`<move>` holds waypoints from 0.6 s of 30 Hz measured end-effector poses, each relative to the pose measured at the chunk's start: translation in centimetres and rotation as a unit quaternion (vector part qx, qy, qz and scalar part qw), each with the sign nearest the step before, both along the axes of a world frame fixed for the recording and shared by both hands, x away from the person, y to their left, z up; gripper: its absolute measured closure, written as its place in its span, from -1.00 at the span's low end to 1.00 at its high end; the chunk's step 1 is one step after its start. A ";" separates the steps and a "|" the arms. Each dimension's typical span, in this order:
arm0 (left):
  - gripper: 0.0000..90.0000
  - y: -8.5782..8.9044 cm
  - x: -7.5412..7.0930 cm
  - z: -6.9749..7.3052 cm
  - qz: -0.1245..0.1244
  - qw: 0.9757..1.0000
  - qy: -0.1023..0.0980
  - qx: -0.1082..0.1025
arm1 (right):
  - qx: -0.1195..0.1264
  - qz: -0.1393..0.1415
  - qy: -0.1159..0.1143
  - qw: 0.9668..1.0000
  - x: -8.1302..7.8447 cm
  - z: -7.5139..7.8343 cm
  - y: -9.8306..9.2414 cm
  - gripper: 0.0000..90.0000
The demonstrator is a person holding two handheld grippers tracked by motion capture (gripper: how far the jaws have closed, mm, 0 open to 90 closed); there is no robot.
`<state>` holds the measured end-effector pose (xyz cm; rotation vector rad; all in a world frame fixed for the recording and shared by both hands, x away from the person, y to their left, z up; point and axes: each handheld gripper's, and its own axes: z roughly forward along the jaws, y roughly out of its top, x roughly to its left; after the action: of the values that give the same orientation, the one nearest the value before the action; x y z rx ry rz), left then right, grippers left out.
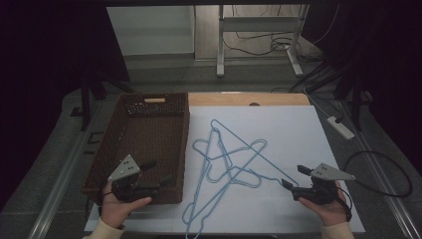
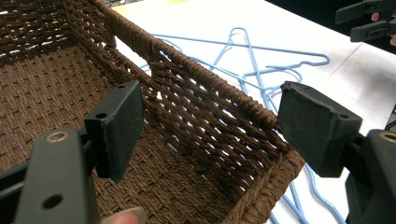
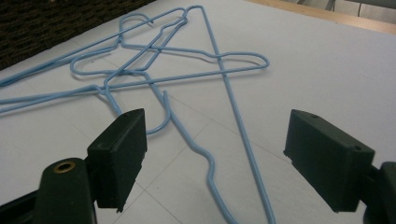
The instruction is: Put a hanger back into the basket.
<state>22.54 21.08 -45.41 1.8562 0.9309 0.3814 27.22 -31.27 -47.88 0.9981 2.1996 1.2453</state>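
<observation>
Both grippers, left (image 1: 158,173) and right (image 1: 293,177), gape empty: reach stage. Next, the right gripper must pinch 1 blue hanger (image 1: 234,159) for the basket (image 1: 102,154).

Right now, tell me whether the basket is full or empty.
Empty. The basket shows bare woven floor in the high view and the left gripper view; the hangers lie tangled on the white table beside it.
</observation>
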 end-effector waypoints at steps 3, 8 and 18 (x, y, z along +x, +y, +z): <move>-0.47 -0.2 -0.2 0.3 -0.004 1.000 -0.004 -0.002 | 0.001 0.003 -0.005 1.000 -0.4 0.4 0.2 -0.51; -0.47 -0.3 -0.2 0.2 -0.006 1.000 -0.003 0.000 | -0.003 0.011 -0.001 1.000 -0.5 0.5 0.6 -0.50; -0.47 -0.5 0.1 0.1 -0.010 1.000 0.000 0.000 | -0.034 0.055 0.021 0.998 0.5 1.4 2.9 -0.45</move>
<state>22.60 20.63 -45.32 1.8641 0.9129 0.3696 27.70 -28.38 -46.50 0.8954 2.3398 1.1984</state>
